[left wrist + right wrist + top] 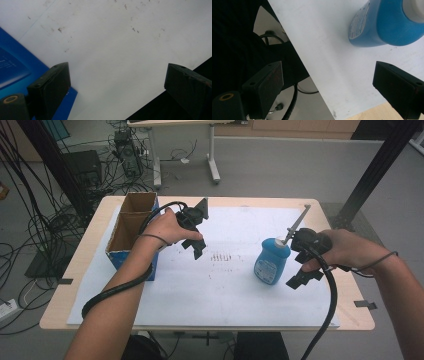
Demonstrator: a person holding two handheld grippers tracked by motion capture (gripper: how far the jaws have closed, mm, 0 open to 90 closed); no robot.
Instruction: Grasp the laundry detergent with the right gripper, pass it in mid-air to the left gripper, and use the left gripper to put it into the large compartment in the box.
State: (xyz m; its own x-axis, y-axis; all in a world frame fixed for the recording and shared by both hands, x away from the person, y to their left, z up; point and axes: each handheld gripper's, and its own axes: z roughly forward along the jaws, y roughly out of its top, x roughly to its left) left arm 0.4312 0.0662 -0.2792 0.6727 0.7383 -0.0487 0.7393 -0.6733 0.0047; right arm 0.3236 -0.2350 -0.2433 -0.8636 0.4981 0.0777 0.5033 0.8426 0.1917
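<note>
While both tools gape empty | right tool beside bottle near worktop's right edge | left tool by box | risk: jaw nudge topples bottle.

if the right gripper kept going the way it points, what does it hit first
Probably the white sheet on the table. The right gripper has open jaws with nothing between them, aimed at bare sheet near its edge. The blue bottle sits off to one side of that line, though depth is hard to judge.
</note>
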